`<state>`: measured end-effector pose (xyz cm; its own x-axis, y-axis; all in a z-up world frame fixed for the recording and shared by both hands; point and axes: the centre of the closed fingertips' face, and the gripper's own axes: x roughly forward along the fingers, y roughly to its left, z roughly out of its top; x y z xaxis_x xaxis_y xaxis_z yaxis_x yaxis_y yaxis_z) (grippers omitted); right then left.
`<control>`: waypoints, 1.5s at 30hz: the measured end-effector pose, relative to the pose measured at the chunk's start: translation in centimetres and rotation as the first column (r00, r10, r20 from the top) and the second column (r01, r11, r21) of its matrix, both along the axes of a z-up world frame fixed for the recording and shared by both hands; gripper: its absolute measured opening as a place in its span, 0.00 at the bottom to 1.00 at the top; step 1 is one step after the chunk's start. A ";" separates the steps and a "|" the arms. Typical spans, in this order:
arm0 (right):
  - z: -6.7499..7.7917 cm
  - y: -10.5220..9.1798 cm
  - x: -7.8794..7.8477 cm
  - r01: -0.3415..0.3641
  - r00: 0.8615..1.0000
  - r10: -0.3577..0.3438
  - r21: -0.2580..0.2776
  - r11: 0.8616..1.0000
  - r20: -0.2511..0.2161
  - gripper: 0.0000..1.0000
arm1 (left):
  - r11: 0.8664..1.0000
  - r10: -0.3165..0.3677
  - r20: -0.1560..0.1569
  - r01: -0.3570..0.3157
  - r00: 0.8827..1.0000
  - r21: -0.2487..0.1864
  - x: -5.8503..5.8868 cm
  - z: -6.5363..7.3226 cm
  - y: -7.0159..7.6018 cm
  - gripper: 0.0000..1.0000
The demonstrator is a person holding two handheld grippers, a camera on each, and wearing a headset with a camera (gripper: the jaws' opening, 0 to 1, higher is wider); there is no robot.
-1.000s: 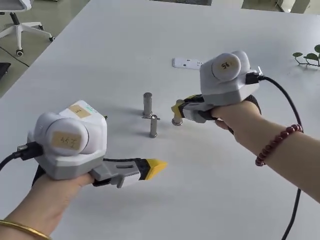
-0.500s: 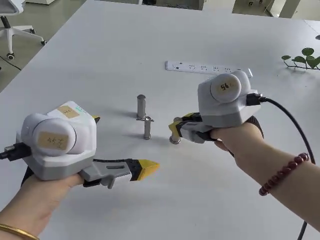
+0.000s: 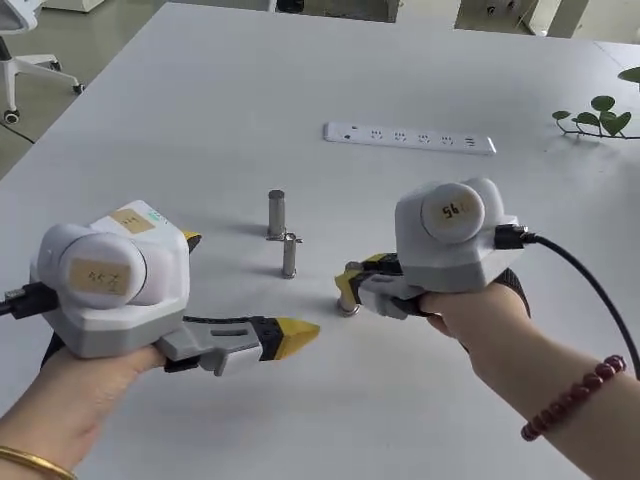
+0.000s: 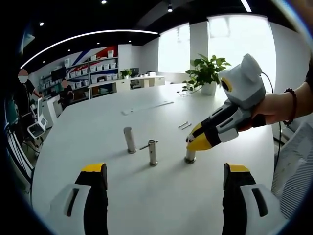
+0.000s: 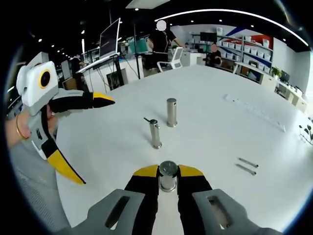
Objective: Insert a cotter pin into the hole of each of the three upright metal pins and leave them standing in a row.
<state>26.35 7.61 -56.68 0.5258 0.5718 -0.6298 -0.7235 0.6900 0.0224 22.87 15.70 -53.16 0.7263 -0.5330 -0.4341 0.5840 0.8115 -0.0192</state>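
Pulled away from the middle pin (image 3: 289,257), crossed by a cotter pin (image 3: 291,238), the third pin (image 5: 167,169) is clamped upright on the surface (image 3: 200,120) by the right tool (image 3: 349,285), likely steadied for insertion. Left of the middle pin, the left tool (image 4: 165,171) is held open and empty.

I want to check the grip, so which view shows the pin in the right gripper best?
The right gripper view: the right gripper clamps the held pin just below its cap. The head view shows its base; the left gripper view, its lower half.
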 end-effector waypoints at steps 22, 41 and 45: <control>-0.1 -0.2 -0.5 0.000 1.000 0.000 0.008 1.000 0.025 0.09 | 1.000 -0.019 -0.012 0.019 1.000 0.002 -0.1 -0.3 -0.3 0.99; 1.6 -2.3 -1.4 0.008 1.000 -0.008 0.067 0.998 -0.005 0.19 | 1.000 -0.012 -0.014 0.012 1.000 -0.001 -0.1 -0.3 -0.1 0.99; 2.1 -3.3 -1.0 0.017 1.000 -0.016 0.063 0.998 -0.009 0.18 | 1.000 -0.006 -0.011 0.006 1.000 0.000 0.0 -0.2 0.0 0.99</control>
<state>25.34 4.26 -54.58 0.5304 0.6021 -0.5968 -0.7117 0.6987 0.0724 22.88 15.75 -53.37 0.7184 -0.5371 -0.4420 0.5883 0.8082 -0.0258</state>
